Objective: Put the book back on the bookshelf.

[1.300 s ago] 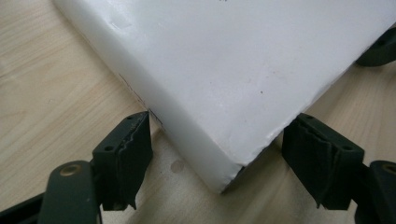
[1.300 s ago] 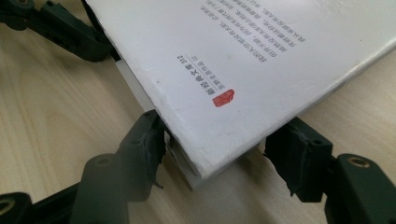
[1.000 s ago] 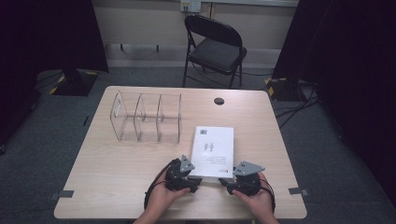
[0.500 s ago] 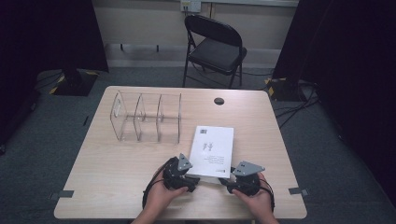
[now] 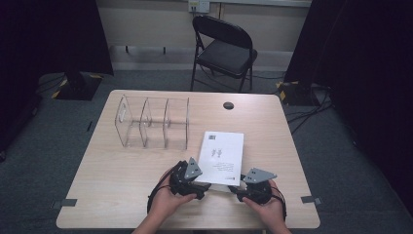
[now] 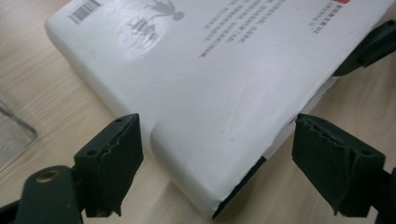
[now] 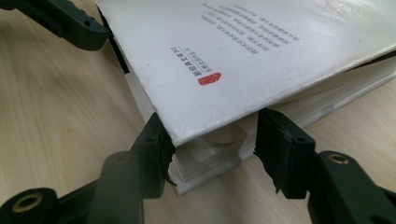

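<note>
At the near edge of the surface (image 5: pixel 122 195), the book (image 5: pixel 221 157) lay flat, its white back cover up, with both grippers at its nearest end. The right gripper (image 7: pixel 210 140) straddled the near right corner; its fingers (image 7: pixel 152 149) had just been closing, and one pad touched the page block under the lifted cover, while the other stood just beside it, so I could not tell whether the grip was firm. If it closed only on loose pages or the cover, the book might sag, fan open or tear once raised.

The left gripper (image 6: pixel 215 158) sat at the near left corner by the spine, its fingers (image 6: pixel 112 163) wide apart and just opened further, pressing on nothing. With that side free, any lift from the right alone would likely twist the book or let it slide.

Farther back, the clear plastic rack (image 5: pixel 153 122) stood well apart from the book; a swinging book could knock it.
</note>
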